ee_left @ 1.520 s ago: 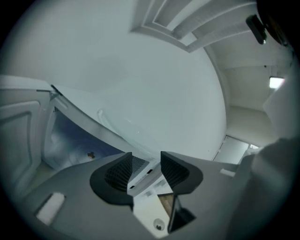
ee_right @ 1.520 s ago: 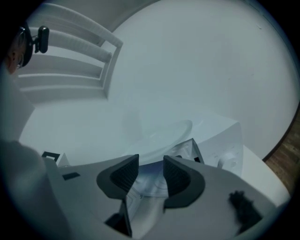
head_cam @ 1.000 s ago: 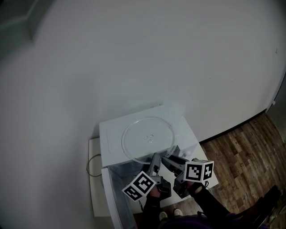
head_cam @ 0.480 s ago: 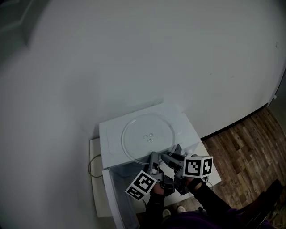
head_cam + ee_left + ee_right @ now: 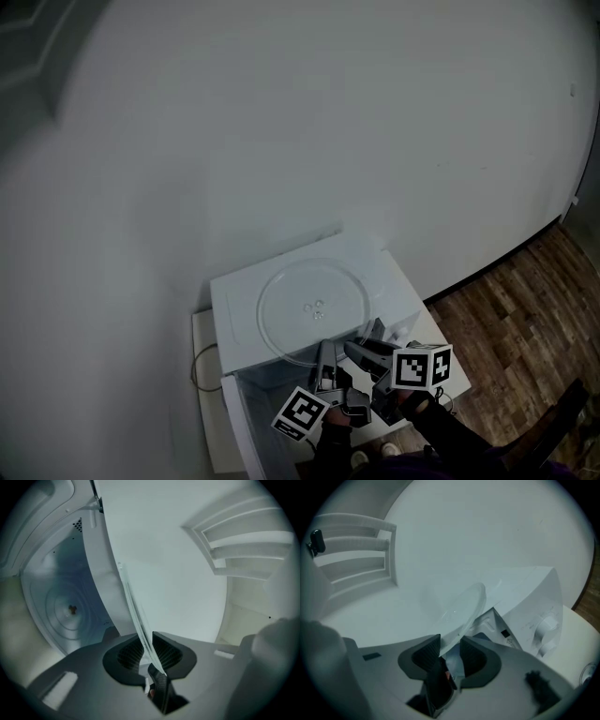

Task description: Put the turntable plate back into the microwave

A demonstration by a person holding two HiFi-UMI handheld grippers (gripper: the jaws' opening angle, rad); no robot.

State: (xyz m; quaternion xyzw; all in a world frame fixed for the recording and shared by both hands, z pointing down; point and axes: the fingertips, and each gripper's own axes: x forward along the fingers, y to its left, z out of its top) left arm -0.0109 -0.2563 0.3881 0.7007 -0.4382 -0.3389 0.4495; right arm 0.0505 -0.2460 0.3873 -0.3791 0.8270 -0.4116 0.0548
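Barely begun: the plate (image 5: pixel 314 305) lies on the microwave (image 5: pixel 234 286) top by its front edge, the left gripper (image 5: pixel 325 354) closing tight on its rim, the right gripper (image 5: pixel 364 341) closing with the rim not yet pinched; insertion remains.

the head view hangs high over the microwave (image 5: pixel 234 286), looking steeply down from well back. the left gripper view sits tight on the turntable plate (image 5: pixel 137 620) rim, facing the open cavity (image 5: pixel 70 606). the right gripper view skims the plate toward the wall (image 5: pixel 487 531). all three share the plate.
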